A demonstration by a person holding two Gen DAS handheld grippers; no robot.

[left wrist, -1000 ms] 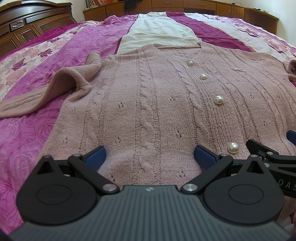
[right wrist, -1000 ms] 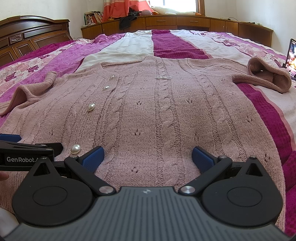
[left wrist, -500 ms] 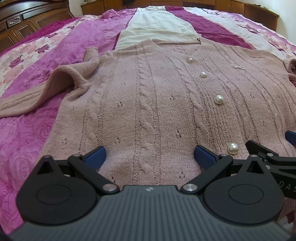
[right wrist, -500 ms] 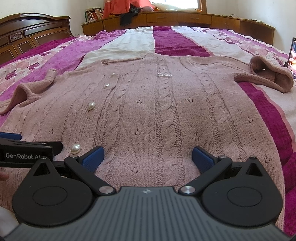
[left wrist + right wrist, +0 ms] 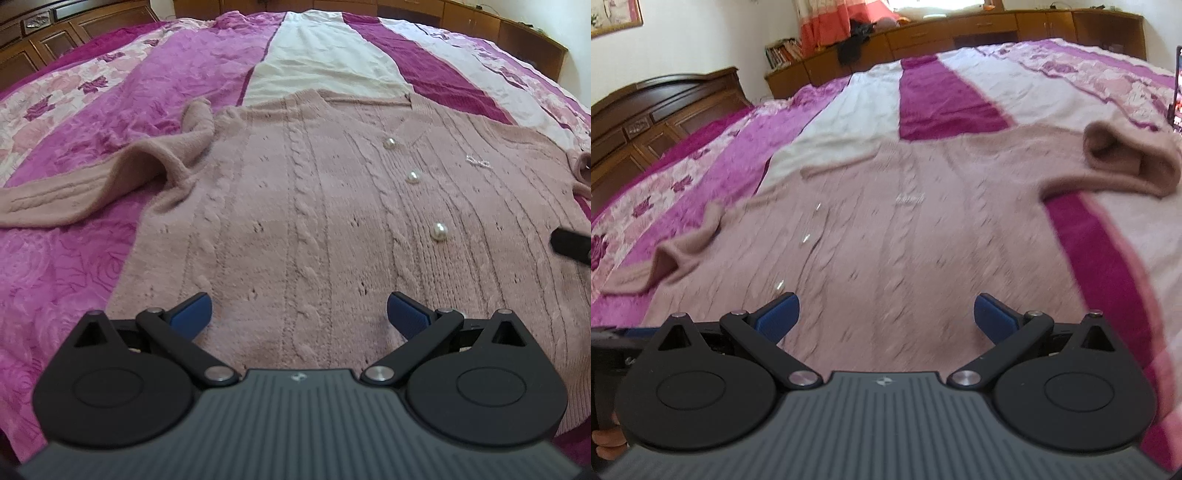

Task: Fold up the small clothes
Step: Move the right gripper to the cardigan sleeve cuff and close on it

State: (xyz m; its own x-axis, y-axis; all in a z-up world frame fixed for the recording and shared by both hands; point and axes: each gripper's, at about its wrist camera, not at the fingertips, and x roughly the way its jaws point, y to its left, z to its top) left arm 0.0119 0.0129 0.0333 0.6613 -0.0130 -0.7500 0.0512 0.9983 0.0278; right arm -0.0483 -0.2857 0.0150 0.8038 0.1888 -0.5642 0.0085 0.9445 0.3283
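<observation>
Pink cable-knit cardigan (image 5: 317, 236) flat on bed (image 5: 81, 155), unfolded.
Both grippers, left gripper (image 5: 299, 314) and right gripper (image 5: 886, 314), gape empty; pinch sleeve (image 5: 92, 188) cuffs first.

Both grippers spread wide, nothing between the fingers

The left gripper (image 5: 299, 314) points forward with its two blue-padded fingers (image 5: 192, 314) set far apart and level with each other, holding nothing. The right gripper (image 5: 886, 314) has the same wide-spread pose, its blue pads (image 5: 993, 316) well apart and empty, though its view is blurred. In the left wrist view a dark part of the right gripper pokes in at the right edge. In the right wrist view the left gripper's black body shows at the lower left, with fingertips of a hand (image 5: 605, 441) just below it.
</observation>
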